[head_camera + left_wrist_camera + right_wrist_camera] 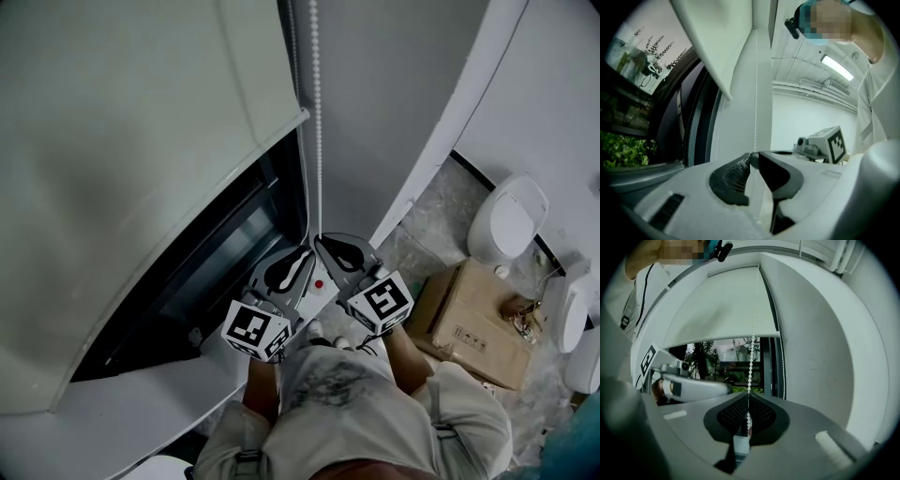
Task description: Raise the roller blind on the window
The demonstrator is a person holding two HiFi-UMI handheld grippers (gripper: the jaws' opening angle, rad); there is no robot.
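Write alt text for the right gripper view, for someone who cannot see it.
The right gripper, its jaws shut on a white bead chain, points up at a window whose pale roller blind is drawn partly down. The left gripper reaches in from the left; trees show outside.

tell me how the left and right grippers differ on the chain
The left gripper pinches the chain only at its jaw tips, with a gap behind; the right gripper has beads running down between its closed jaws. In the head view the right gripper sits nearer the wall, the left nearer the window. Both are shut on the chain.
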